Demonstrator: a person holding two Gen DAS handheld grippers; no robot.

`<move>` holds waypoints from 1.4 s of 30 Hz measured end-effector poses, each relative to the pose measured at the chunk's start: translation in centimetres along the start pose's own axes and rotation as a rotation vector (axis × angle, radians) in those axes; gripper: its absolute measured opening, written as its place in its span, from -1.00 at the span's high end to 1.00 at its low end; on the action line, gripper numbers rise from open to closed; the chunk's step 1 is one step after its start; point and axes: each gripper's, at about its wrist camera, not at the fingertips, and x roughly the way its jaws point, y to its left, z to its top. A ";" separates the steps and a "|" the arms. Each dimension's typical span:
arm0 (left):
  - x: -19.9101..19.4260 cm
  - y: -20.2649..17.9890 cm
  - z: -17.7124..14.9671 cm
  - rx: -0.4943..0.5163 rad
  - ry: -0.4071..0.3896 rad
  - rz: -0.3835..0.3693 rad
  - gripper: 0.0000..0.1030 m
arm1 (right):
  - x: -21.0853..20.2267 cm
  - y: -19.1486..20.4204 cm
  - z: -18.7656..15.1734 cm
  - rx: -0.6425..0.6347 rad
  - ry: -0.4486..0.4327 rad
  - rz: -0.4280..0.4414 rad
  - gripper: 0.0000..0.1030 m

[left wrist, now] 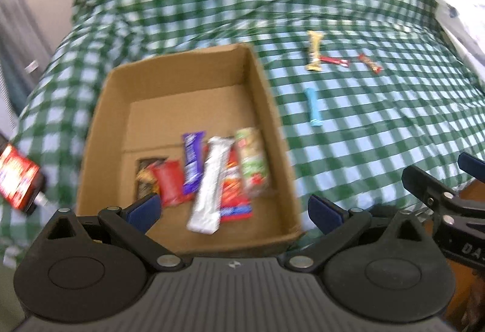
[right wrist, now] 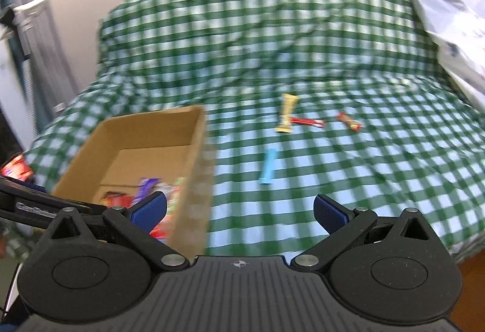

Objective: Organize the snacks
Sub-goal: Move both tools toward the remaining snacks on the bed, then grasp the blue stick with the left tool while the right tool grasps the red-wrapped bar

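Right gripper [right wrist: 239,212] is wide open, nothing between the pads, pointing out over the green checked bedspread [right wrist: 379,180]. Nearest loose snack is the light-blue bar [right wrist: 267,167], ahead and a touch right of the gripper centreline, long axis running nearly away from the camera with a slight lean to the right, so the jaws already straddle its width if brought straight forward and down. Beyond it: yellow bar [right wrist: 286,113], red stick [right wrist: 306,121] touching or just under it, and a red-gold bar [right wrist: 348,121] well apart to the right. Left gripper [left wrist: 233,210] also spread wide and empty, sitting over the near edge of the cardboard box [left wrist: 263,83], which holds the sorted snacks, silver bar [left wrist: 209,183] on top. My read: the blue bar is the right gripper's pick; the box lies to its left, so the carry is leftward. Frames are motion-blurred, labels unreadable.
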 end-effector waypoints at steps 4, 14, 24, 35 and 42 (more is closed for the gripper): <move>2.1 -3.2 3.5 0.049 -0.013 -0.031 -0.99 | 1.9 -3.8 1.3 0.024 -0.009 -0.070 -0.98; 12.8 -9.4 11.8 0.046 0.019 -0.064 -0.99 | 12.0 -13.3 6.9 0.044 -0.045 -0.212 -0.98; 26.3 -13.6 15.6 0.077 0.057 0.021 -1.00 | 31.3 -20.6 10.2 0.004 0.021 -0.218 -0.98; 34.4 -13.2 15.5 -0.040 0.239 -0.100 -1.00 | 43.4 -22.9 9.7 -0.060 0.001 -0.206 -0.99; 32.5 -12.2 15.8 -0.073 0.188 -0.119 0.73 | 42.1 -22.4 9.4 -0.100 -0.022 -0.138 0.08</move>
